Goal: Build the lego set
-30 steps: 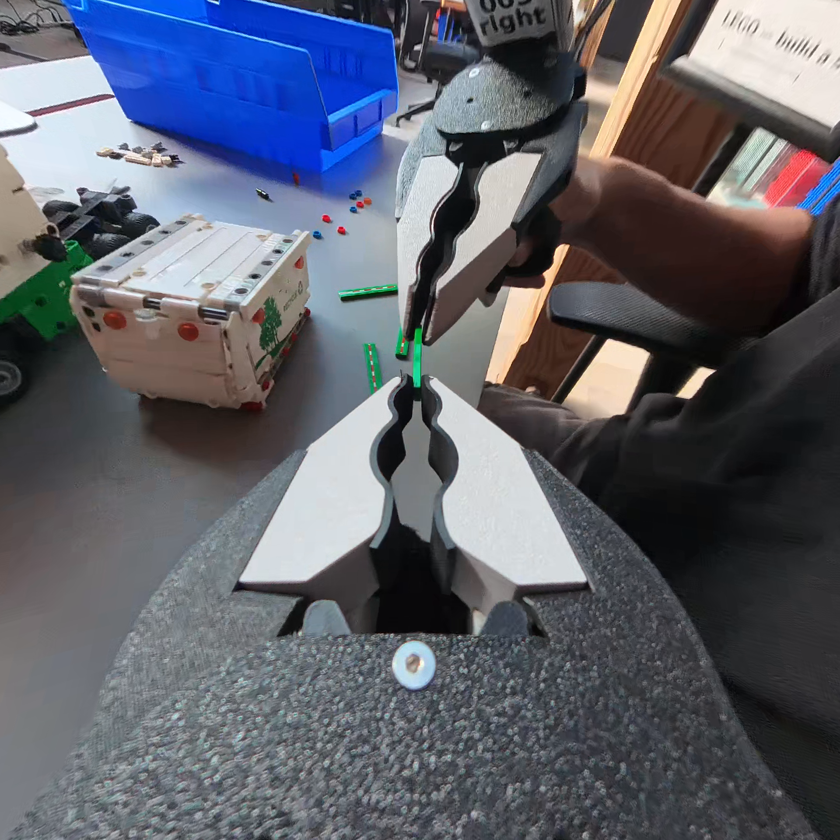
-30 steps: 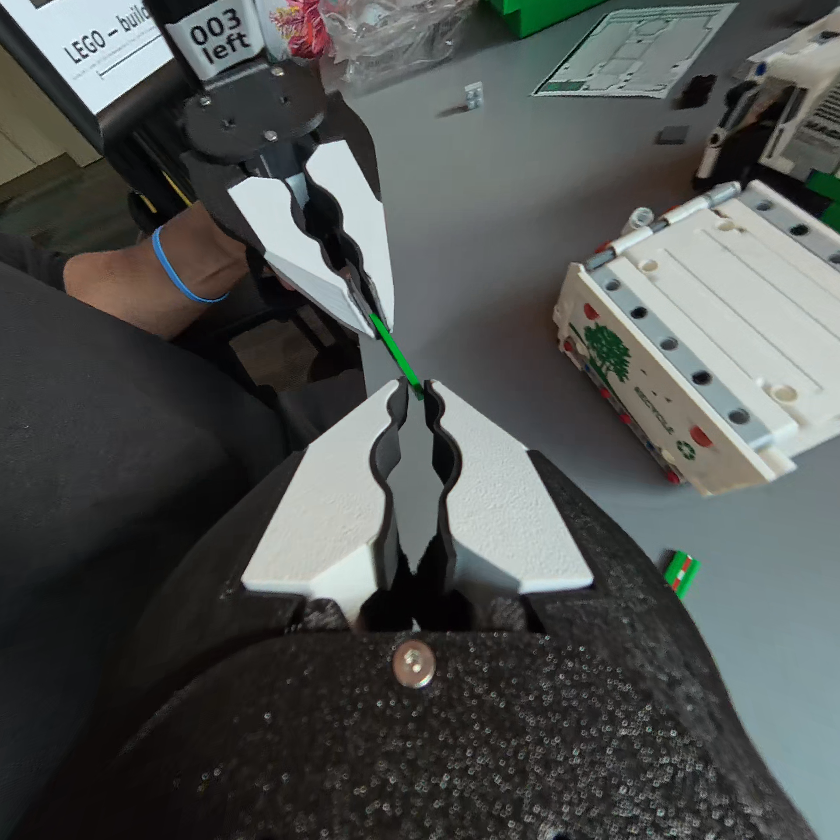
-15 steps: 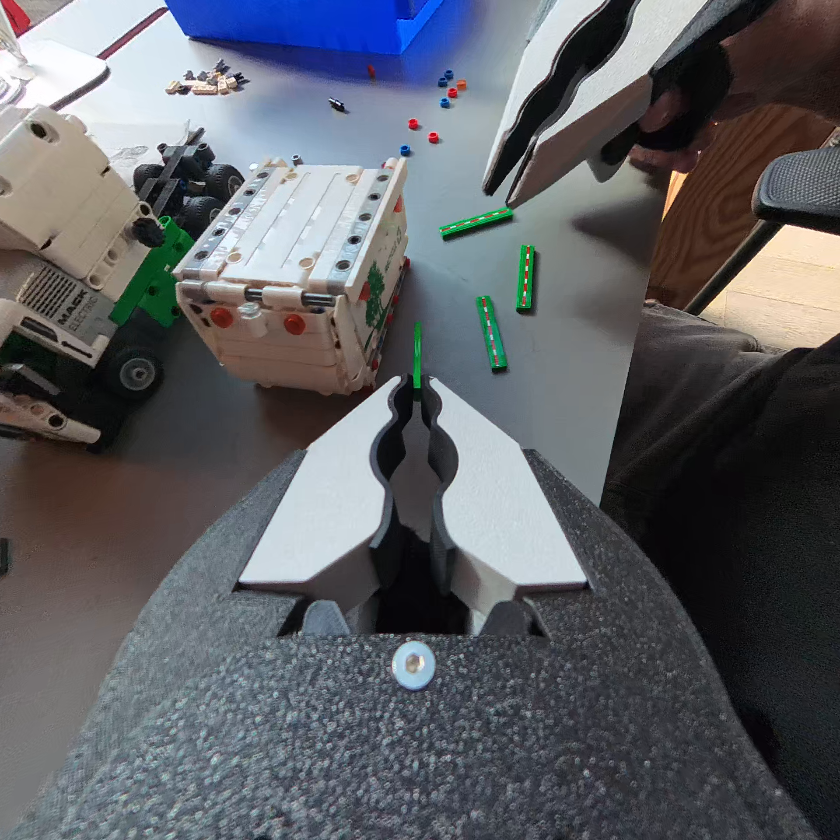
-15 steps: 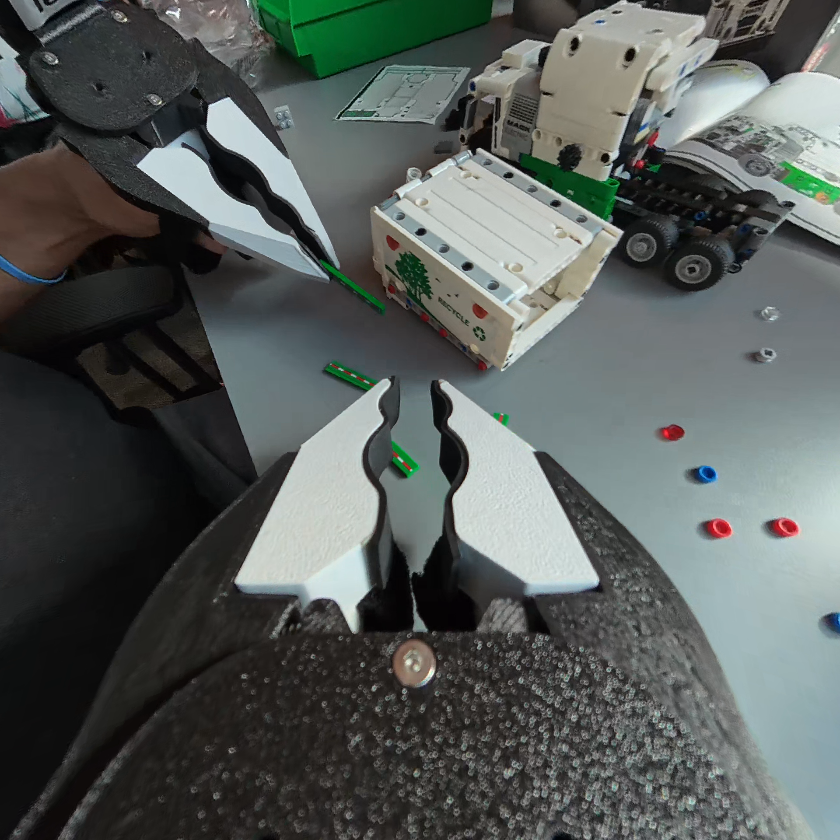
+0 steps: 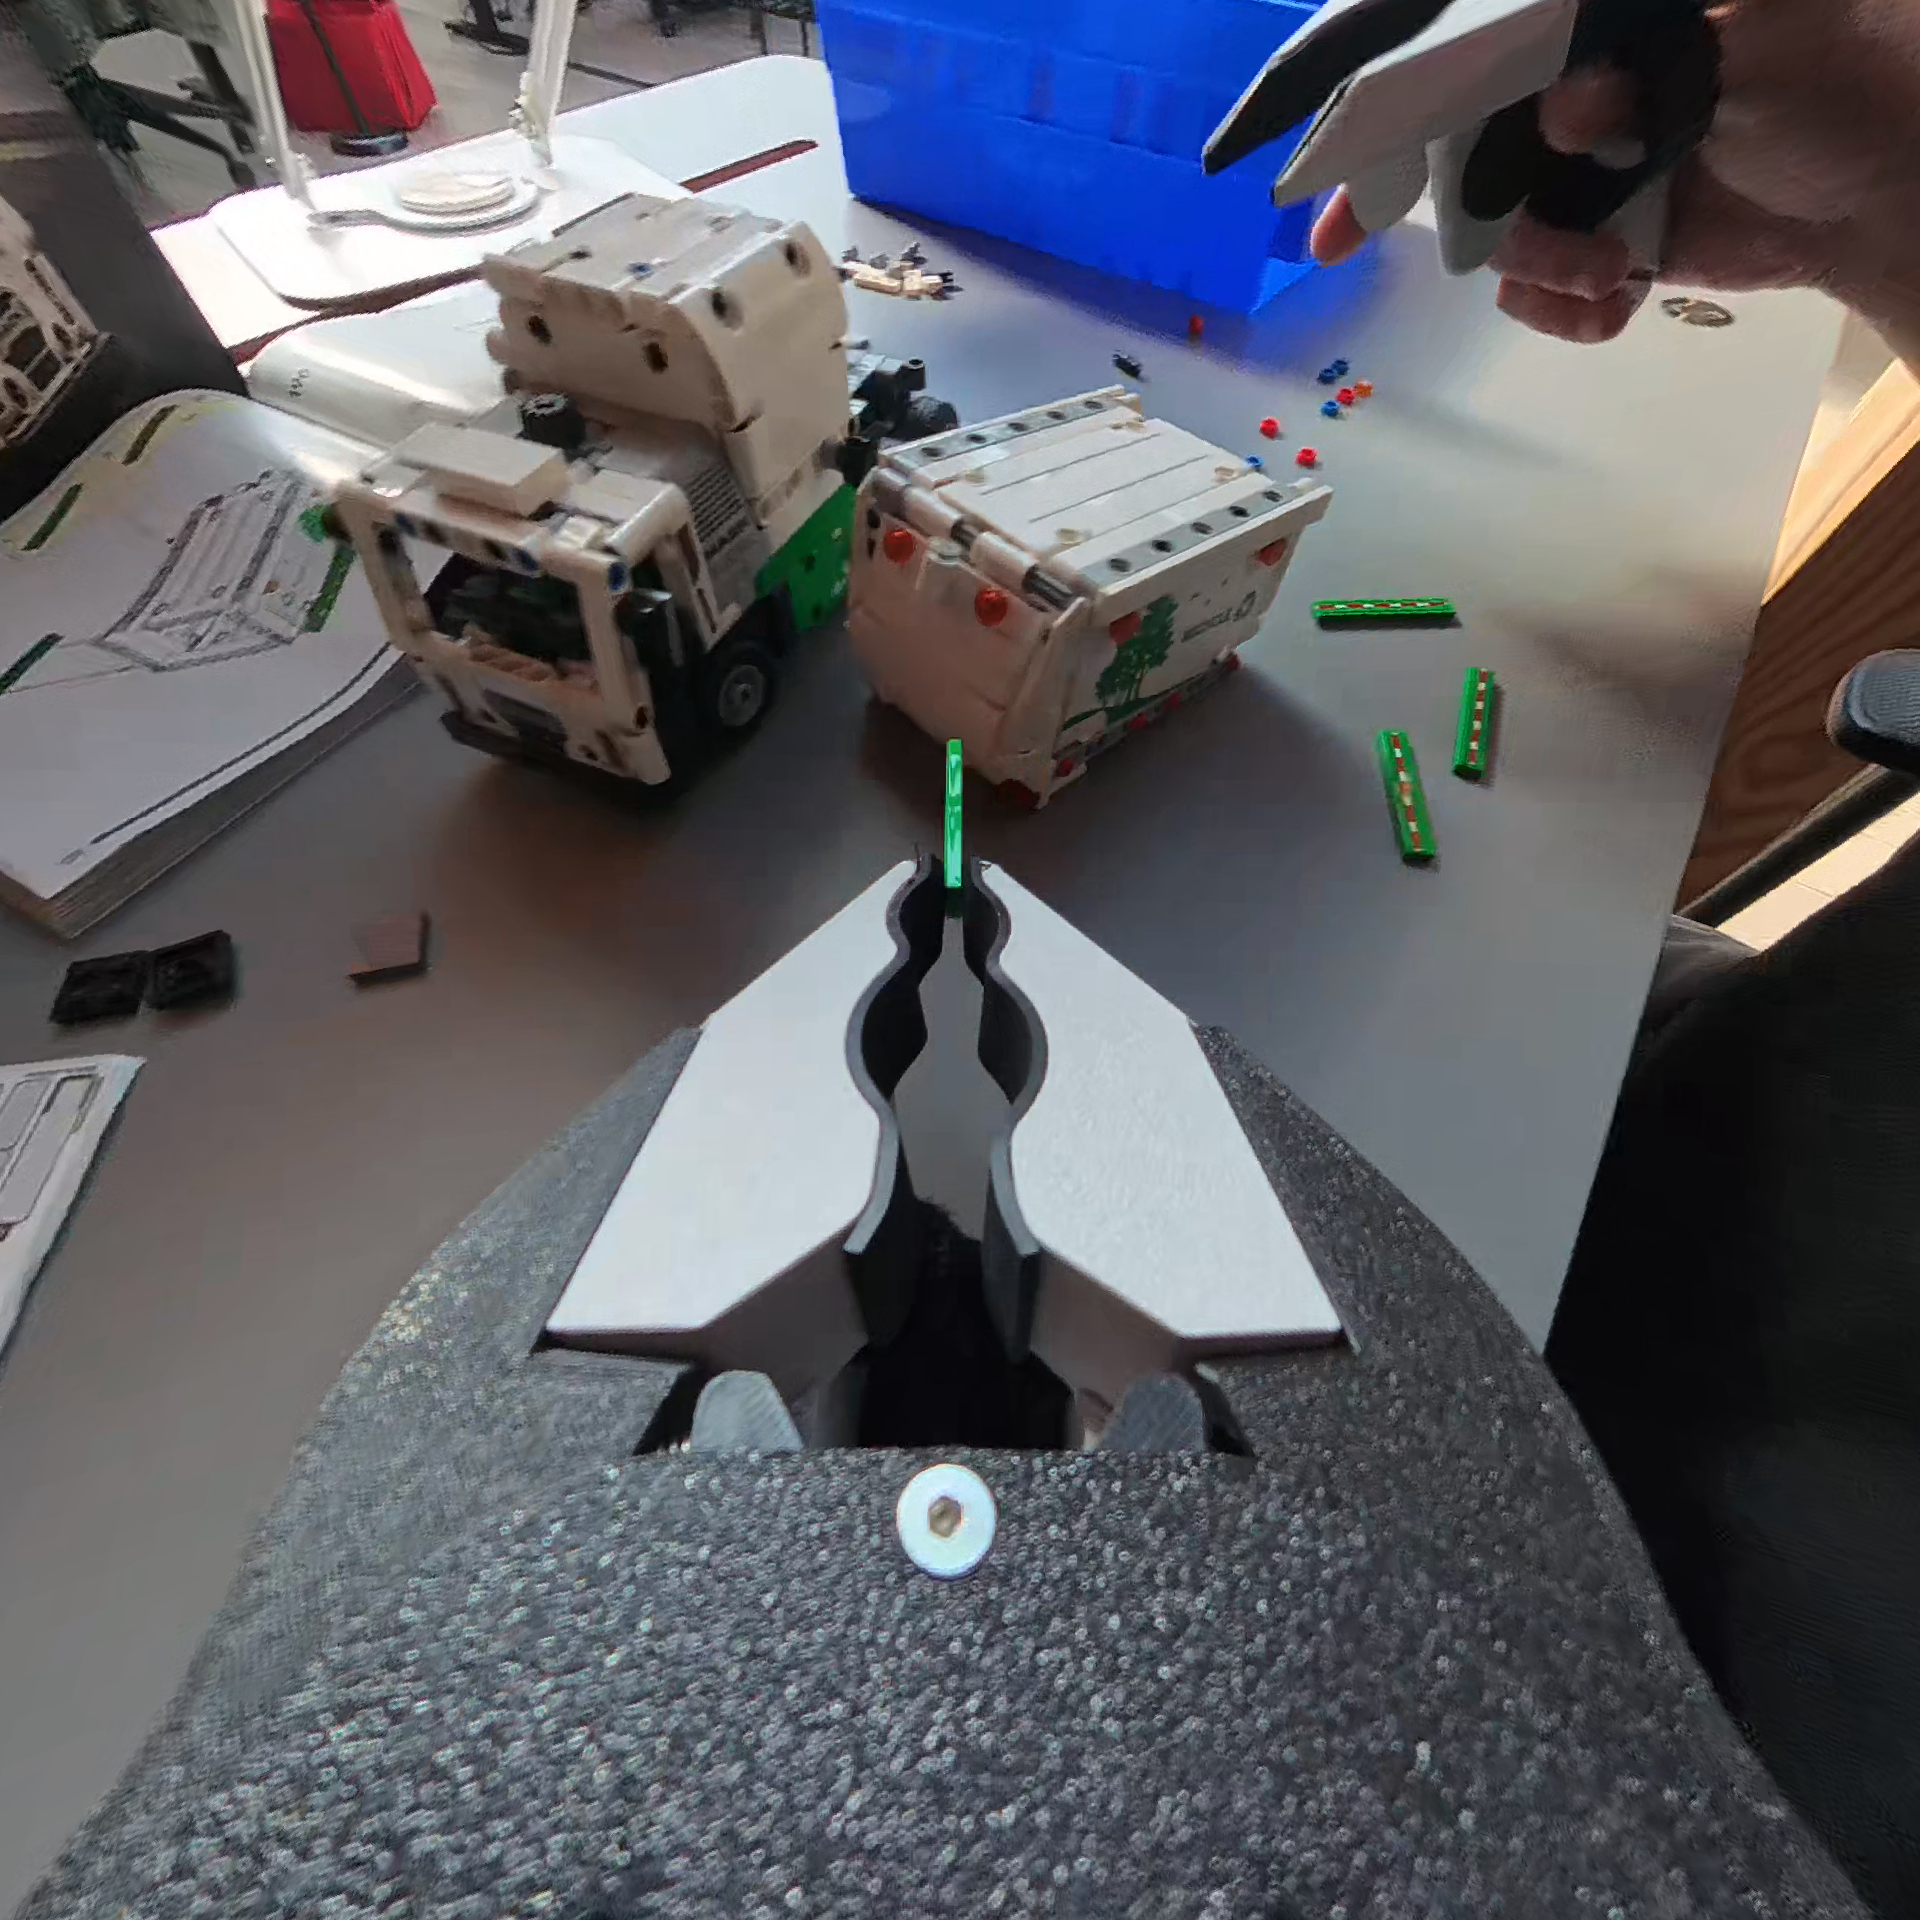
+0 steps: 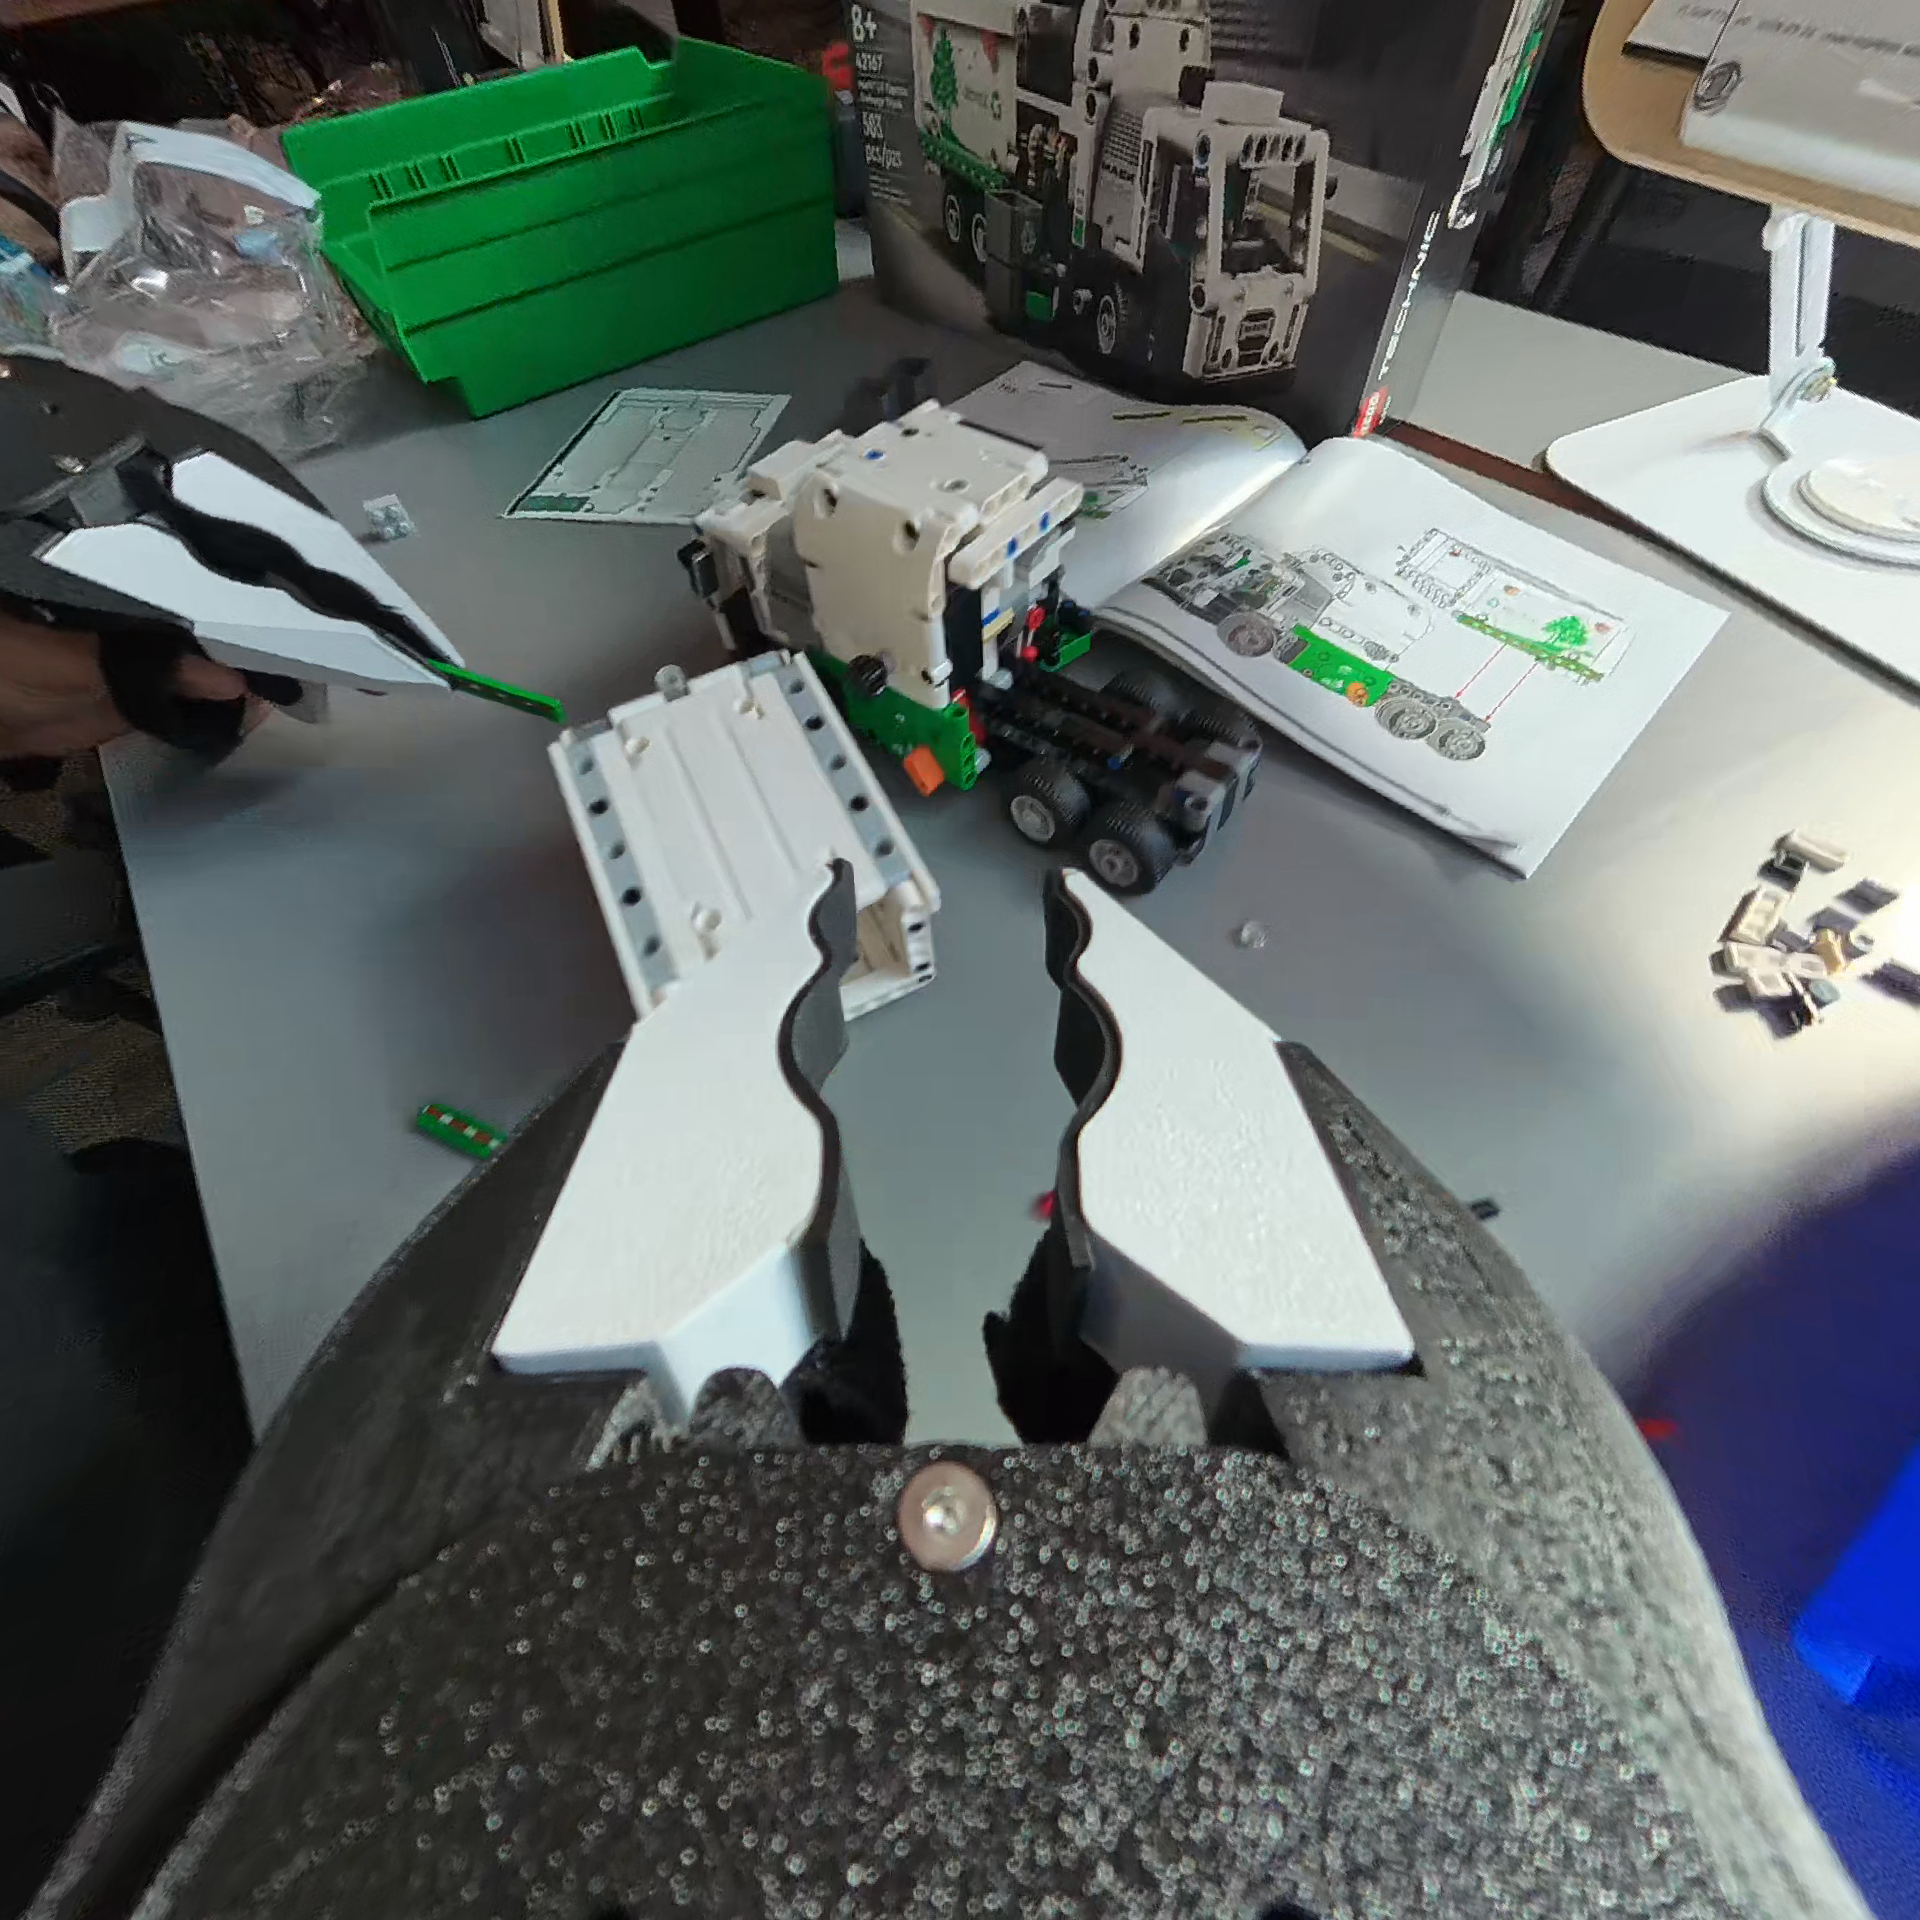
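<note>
My left gripper (image 5: 951,868) is shut on a thin green strip (image 5: 953,805), held edge-on above the table, just in front of the white garbage body (image 5: 1081,582). The white and green truck cab (image 5: 613,540) stands left of that body. My right gripper (image 6: 948,883) is open and empty above the table, over the near end of the garbage body (image 6: 717,831), with the truck (image 6: 935,644) behind. The left gripper (image 6: 436,670) shows at the left of the right wrist view with the green strip (image 6: 509,694) sticking out. The right gripper (image 5: 1247,151) shows at top right of the left wrist view.
Three green strips with red-white stripes (image 5: 1405,795) lie right of the body. An open instruction book (image 6: 1382,623), a set box (image 6: 1164,177), a green bin (image 6: 582,218) and a blue bin (image 5: 1060,145) ring the table. Small loose parts (image 6: 1808,956) and coloured studs (image 5: 1304,426) lie scattered.
My right gripper let go of the green strip, opened wide and swung up and away. My left gripper kept the strip and turned toward the truck and garbage body.
</note>
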`<state>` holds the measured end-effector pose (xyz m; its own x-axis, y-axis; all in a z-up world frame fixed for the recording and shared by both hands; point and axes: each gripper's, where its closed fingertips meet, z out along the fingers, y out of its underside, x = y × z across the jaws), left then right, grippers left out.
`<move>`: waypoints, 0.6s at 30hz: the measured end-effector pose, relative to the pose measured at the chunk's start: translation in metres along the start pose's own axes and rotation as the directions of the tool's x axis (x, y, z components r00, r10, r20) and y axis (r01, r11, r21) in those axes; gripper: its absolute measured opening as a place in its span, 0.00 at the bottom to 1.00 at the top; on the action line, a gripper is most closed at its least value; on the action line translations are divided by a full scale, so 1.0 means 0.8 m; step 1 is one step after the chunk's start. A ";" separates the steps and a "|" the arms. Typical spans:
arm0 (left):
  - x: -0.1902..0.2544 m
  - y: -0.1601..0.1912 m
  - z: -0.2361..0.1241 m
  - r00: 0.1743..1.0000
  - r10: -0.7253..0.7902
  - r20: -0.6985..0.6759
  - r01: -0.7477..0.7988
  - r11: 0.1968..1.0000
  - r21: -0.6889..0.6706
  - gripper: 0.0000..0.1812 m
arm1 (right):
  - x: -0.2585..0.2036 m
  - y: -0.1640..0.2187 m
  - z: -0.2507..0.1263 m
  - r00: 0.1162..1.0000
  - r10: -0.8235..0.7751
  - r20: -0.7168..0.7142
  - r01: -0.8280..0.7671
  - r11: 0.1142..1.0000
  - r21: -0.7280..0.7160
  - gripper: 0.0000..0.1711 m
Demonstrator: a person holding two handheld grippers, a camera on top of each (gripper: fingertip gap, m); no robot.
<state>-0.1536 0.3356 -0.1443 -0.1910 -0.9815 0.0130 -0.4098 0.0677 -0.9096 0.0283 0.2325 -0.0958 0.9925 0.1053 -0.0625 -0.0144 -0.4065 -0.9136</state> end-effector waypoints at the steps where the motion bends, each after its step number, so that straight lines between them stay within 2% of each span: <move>1: -0.011 0.004 -0.005 1.000 -0.013 0.016 0.014 1.000 -0.008 0.01 | 0.013 -0.010 0.012 1.000 0.004 0.006 -0.004 1.000 0.002 0.21; 5: -0.042 0.020 -0.014 0.998 -0.059 0.025 0.060 0.996 -0.059 0.01 | 0.061 -0.052 0.061 0.998 -0.061 -0.011 0.061 0.997 0.040 0.25; 9: -0.055 0.023 -0.011 0.996 -0.094 -0.007 0.093 0.993 -0.079 0.01 | 0.092 -0.063 0.101 0.998 -0.060 -0.007 0.061 0.998 0.012 0.26; 13: -0.061 0.023 -0.003 0.996 -0.086 -0.031 0.083 0.992 -0.100 0.01 | 0.092 -0.067 0.125 0.997 0.018 0.080 -0.018 1.000 -0.006 0.25; 18: -0.063 0.018 -0.003 0.991 -0.116 -0.065 0.111 0.991 -0.078 0.01 | 0.098 -0.063 0.152 0.993 -0.024 0.116 0.035 0.995 -0.090 0.23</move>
<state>-0.1518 0.3862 -0.1568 -0.1996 -0.9690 0.1453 -0.4970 -0.0276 -0.8673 0.0923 0.3718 -0.1035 0.9717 0.2196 -0.0866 0.0311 -0.4828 -0.8752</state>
